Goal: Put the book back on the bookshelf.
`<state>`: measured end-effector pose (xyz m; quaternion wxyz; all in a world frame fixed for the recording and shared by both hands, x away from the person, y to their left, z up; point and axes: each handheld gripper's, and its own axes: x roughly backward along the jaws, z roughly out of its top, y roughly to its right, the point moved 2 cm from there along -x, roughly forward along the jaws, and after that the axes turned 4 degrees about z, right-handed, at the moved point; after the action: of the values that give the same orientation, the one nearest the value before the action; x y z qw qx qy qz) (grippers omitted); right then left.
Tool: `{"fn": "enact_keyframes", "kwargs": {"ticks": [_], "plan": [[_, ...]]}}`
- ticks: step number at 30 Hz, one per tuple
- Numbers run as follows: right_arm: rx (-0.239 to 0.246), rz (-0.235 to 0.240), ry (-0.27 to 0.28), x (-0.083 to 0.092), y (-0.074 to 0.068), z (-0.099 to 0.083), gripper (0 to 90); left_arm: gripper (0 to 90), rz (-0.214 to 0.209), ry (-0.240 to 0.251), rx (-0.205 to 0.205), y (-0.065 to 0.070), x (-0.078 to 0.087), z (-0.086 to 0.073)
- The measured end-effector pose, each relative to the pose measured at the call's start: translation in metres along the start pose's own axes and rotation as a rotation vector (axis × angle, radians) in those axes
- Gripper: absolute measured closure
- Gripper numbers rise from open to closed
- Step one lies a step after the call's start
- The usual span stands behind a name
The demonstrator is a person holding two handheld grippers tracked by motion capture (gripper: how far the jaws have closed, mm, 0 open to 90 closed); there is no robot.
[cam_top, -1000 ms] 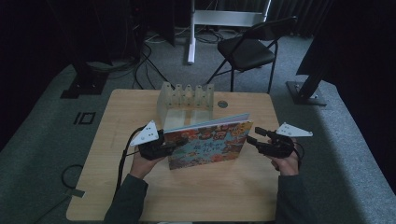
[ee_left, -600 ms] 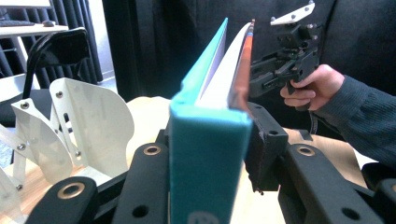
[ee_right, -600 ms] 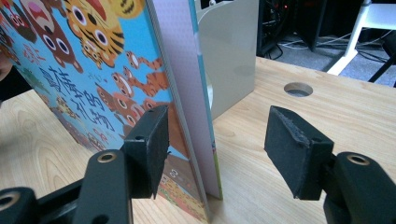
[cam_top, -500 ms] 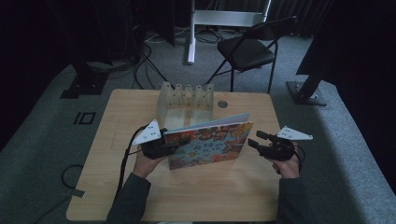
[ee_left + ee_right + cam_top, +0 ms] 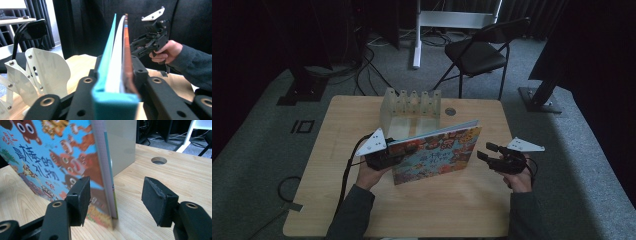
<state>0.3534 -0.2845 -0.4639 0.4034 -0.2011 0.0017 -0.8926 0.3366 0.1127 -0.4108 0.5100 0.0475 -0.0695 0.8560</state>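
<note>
While the left gripper clamps the book's spine end, its jaws having just closed on it, the book stands on edge on the table. The right gripper is wide, the free edge between its pads, untouched. Gripping that end and slotting into the rack likely remain.

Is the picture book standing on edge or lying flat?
On edge: the picture book stands on the table, clamped by the left gripper.

one book, one rack, two grippers, left and right, one table, one chair behind it.
</note>
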Motion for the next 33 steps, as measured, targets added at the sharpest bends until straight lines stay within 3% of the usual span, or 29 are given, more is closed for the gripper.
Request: {"fn": "enact_keyframes", "kwargs": {"ticks": [5,16,33], "plan": [[-0.002,-0.008,-0.002,0.001,0.001,-0.002,39.6,78.5,0.013,0.005,-0.016,0.007,0.000,0.000],[-0.008,-0.033,-0.023,0.001,0.004,-0.008,39.6,78.5,0.045,0.064,0.040,0.009,-0.004,-0.004],[-0.025,-0.052,-0.044,0.004,0.009,-0.019,39.6,76.9,0.034,0.083,0.019,0.014,-0.012,-0.002]]}}
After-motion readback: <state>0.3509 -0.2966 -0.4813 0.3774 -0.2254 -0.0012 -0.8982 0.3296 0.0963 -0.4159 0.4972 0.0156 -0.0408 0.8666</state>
